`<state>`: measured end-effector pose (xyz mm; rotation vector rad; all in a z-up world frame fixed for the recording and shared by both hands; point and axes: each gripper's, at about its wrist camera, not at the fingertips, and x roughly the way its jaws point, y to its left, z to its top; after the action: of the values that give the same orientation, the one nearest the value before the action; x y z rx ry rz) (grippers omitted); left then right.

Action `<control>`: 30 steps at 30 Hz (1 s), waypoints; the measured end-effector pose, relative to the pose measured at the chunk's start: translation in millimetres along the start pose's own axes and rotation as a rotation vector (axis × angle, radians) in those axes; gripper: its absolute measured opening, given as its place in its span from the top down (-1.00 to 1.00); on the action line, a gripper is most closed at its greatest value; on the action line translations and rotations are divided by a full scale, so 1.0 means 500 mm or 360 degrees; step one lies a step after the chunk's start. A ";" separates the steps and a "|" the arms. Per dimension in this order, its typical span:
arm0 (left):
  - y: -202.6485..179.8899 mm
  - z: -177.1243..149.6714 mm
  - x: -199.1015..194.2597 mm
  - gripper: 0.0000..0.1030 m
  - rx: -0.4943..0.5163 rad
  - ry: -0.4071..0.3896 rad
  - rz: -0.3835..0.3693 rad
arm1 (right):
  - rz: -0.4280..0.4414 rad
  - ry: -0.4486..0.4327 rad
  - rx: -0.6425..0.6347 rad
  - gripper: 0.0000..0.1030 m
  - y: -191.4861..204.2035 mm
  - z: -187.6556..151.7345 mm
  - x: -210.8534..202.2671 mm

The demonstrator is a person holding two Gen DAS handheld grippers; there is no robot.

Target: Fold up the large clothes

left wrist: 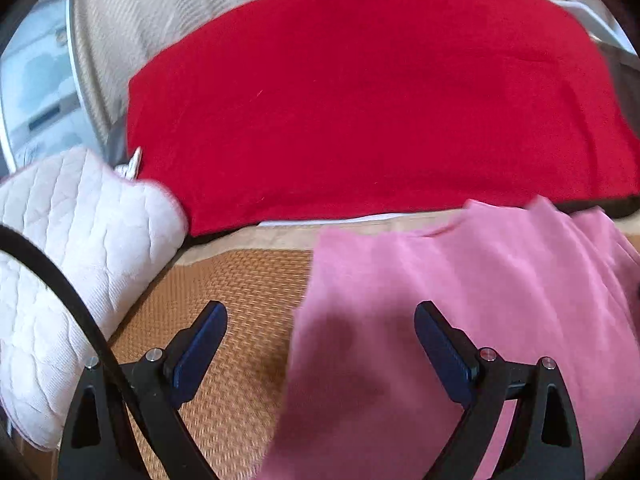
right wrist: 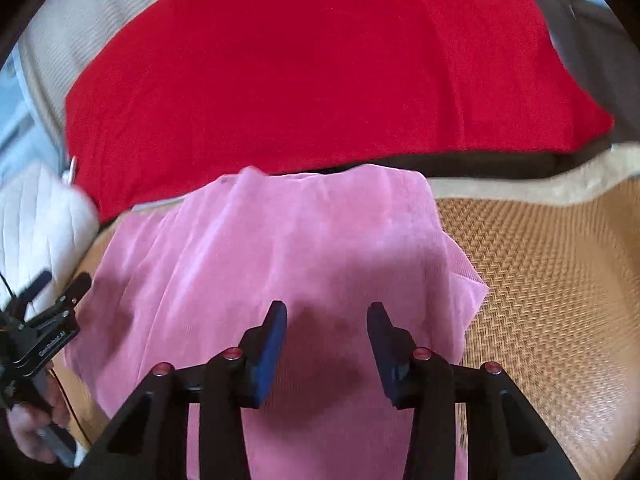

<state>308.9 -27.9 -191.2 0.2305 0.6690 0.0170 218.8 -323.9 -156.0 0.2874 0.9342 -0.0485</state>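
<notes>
At the far left a white quilted pillow (left wrist: 76, 248) lies on the woven mat (left wrist: 236, 292), its corner touching the big red blanket (left wrist: 360, 112) that fills the back of both views and crowds the far edge of the pink garment (left wrist: 472, 320). A black cable (left wrist: 60, 280) crosses in front of the pillow. The left gripper (left wrist: 320, 344) hangs released, jaws wide apart, one finger over bare mat and the other over the garment's left edge, nothing between the pads. In the right wrist view the pink garment (right wrist: 288, 248) is spread flat on the mat (right wrist: 552, 280), reaching back to the blanket (right wrist: 320, 72). The right gripper (right wrist: 327, 344) is poised over the garment's near middle, jaws partly apart and gripping no cloth. The left gripper (right wrist: 60, 300) shows at the garment's left side, held by a hand (right wrist: 32, 436)
</notes>
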 end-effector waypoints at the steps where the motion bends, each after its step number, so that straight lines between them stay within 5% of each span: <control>1: 0.009 0.002 0.021 -0.84 -0.0016 0.0040 0.0005 | 0.0019 0.0008 0.0033 0.15 -0.011 0.008 0.009; 7: 0.018 -0.032 0.117 -0.84 -0.0032 0.0358 0.0019 | 0.0005 0.0158 0.0167 0.24 -0.058 0.017 0.095; 11: 0.028 -0.026 0.093 -0.84 -0.0063 0.0286 0.0030 | -0.0021 0.0104 0.0114 0.25 -0.038 0.018 0.073; 16: 0.042 -0.020 0.046 -0.84 -0.0114 0.0164 -0.0007 | 0.0142 0.0018 0.0089 0.25 -0.005 0.005 0.030; 24: 0.046 -0.027 0.092 -0.84 -0.0128 0.0304 0.0063 | 0.0361 0.0127 -0.0089 0.25 0.092 0.036 0.063; 30: 0.033 -0.027 0.112 -0.84 -0.0051 0.0292 0.0164 | 0.0357 0.0224 -0.0116 0.25 0.131 0.098 0.162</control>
<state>345.4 -3.9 -232.1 0.2342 0.8383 0.1488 316.2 -267.2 -178.6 0.3299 1.0360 0.2140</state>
